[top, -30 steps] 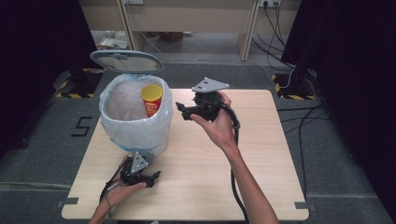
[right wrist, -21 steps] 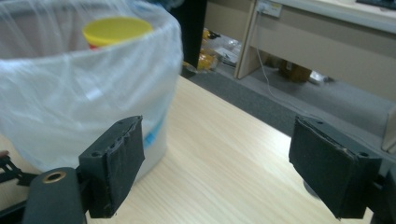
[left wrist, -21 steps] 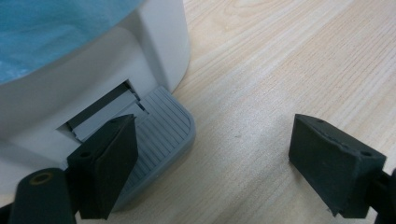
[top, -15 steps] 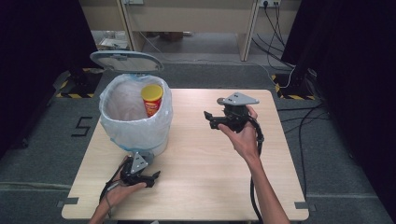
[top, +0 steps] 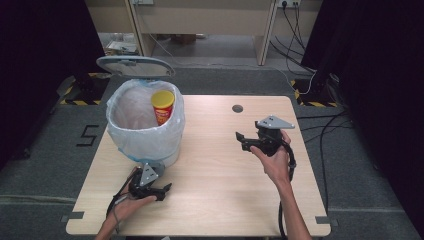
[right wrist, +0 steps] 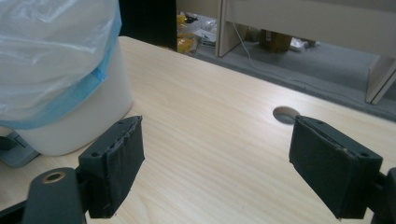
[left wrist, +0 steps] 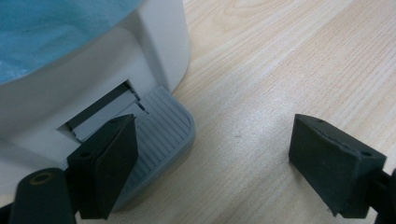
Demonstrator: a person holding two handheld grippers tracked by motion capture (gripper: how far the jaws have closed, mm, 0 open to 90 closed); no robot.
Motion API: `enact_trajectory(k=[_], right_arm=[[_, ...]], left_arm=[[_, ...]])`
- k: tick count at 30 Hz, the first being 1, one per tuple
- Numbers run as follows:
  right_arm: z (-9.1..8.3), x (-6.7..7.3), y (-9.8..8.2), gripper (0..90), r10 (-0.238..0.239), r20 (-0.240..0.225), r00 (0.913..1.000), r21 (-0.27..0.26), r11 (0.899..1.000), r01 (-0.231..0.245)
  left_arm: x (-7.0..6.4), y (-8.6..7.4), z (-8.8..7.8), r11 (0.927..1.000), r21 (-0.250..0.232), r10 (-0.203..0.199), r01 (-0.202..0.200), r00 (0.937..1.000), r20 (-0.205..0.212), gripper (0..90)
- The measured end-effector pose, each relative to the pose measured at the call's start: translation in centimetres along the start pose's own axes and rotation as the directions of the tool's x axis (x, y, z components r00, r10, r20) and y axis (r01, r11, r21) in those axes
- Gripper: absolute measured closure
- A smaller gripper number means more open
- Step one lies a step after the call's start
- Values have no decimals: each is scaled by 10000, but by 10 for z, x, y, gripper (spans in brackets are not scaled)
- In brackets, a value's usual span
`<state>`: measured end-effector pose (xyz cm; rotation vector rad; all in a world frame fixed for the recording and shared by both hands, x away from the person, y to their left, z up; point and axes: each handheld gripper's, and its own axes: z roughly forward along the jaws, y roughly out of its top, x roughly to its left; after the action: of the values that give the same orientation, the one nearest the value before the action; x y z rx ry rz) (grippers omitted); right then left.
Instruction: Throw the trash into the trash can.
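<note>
A white pedal bin [top: 145, 142] with a clear plastic liner stands on the left of the wooden table [top: 215, 205], its lid [top: 135, 66] raised. A red tube with a yellow top [top: 162, 106] stands upright inside. My left gripper [top: 162, 192] lies at the bin's foot, open, with one jaw over the grey ribbed pedal [left wrist: 163, 126]; nothing is between its jaws [left wrist: 215, 163]. My right gripper [top: 241, 141] hangs over the table's right half, pointing left at the bin [right wrist: 79, 126]. It is open and empty [right wrist: 217, 163], and its jaws have just been opening.
A round cable hole [top: 237, 108] sits near the table's far edge. Desks and cables stand on the floor beyond. Bare wood lies between the bin and my right gripper.
My right hand has drawn away from the bin's rim, going right, nearer and lower. The left hand has stayed at the pedal, and the lid is still up.
</note>
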<state>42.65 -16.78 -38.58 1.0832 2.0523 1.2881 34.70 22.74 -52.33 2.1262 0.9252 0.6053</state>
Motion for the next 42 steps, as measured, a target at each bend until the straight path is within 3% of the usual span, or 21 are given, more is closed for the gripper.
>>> enact_trajectory(k=[3, 10, 17, 23, 28, 36, 42], right_arm=[[-5, -3, -16, 180, 84, 184, 9998, 68, 9999, -85], [-9, -8, -36, 177, 274, 372, 9989, 172, 9995, -280], [-11, -6, -54, 173, 266, 449, 9986, 247, 9993, -277], [-10, -3, -81, 172, 435, 524, 9977, 510, 9976, -462], [-8, 0, -90, 172, 302, 508, 9983, 743, 9967, -340], [-3, 1, -111, 169, 639, 385, 9972, 1161, 9909, -680], [1, 4, -122, 170, 463, 316, 9984, 1503, 9873, -506]], left_arm=[[0, 0, 0, 10000, 0, 1, -1, 10000, 0, 145], [0, 0, 0, 10000, 7, 5, -5, 10000, -1, 145], [0, 0, 0, 10000, -4, -4, 4, 10000, -8, 145], [0, 0, 0, 10000, 5, -13, 13, 10000, -23, 145], [0, 0, 0, 10000, 2, -10, 10, 10000, -18, 146], [0, 0, 0, 10000, 3, -11, 11, 10000, -25, 146], [-1, 0, 0, 10000, 1, -23, 23, 10000, -35, 145]])
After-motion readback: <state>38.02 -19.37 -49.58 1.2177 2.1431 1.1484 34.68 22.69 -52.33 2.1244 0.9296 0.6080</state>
